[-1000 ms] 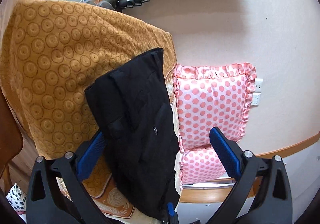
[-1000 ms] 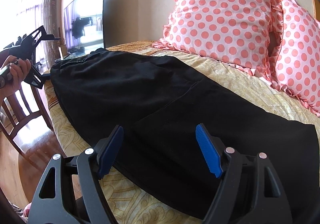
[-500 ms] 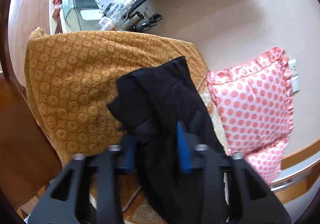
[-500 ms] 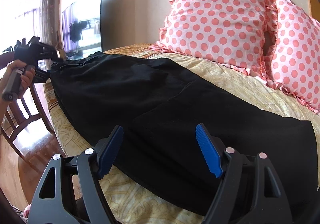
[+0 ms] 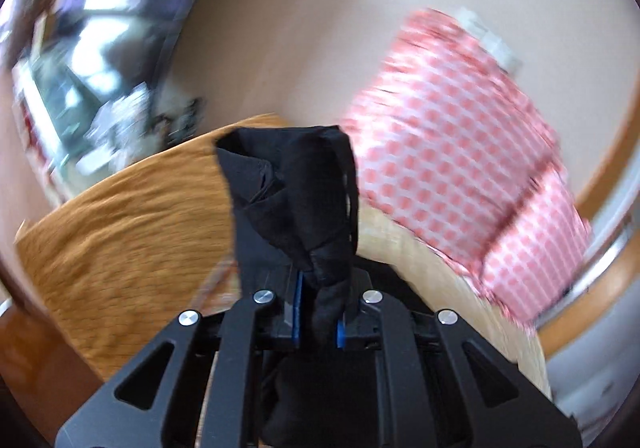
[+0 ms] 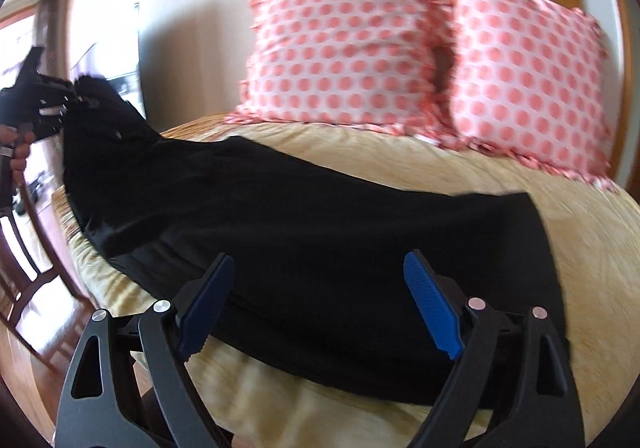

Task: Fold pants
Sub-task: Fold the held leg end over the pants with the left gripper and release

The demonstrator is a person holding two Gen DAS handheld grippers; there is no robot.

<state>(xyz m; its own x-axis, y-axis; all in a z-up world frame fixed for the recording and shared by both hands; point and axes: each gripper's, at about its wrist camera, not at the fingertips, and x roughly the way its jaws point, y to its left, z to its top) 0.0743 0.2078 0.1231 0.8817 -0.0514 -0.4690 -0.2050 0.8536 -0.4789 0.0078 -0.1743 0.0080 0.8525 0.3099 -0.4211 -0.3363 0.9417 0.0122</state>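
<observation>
Pants (image 5: 296,207) bunched, perhaps hiding fingers (image 5: 298,312)

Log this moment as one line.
left gripper: shut on pants, end lifted | right gripper: open above pants | pants on bed

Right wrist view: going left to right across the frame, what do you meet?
Left tool shut on the black pants → pants stretching across the bed → first polka-dot pillow → second polka-dot pillow.
</observation>
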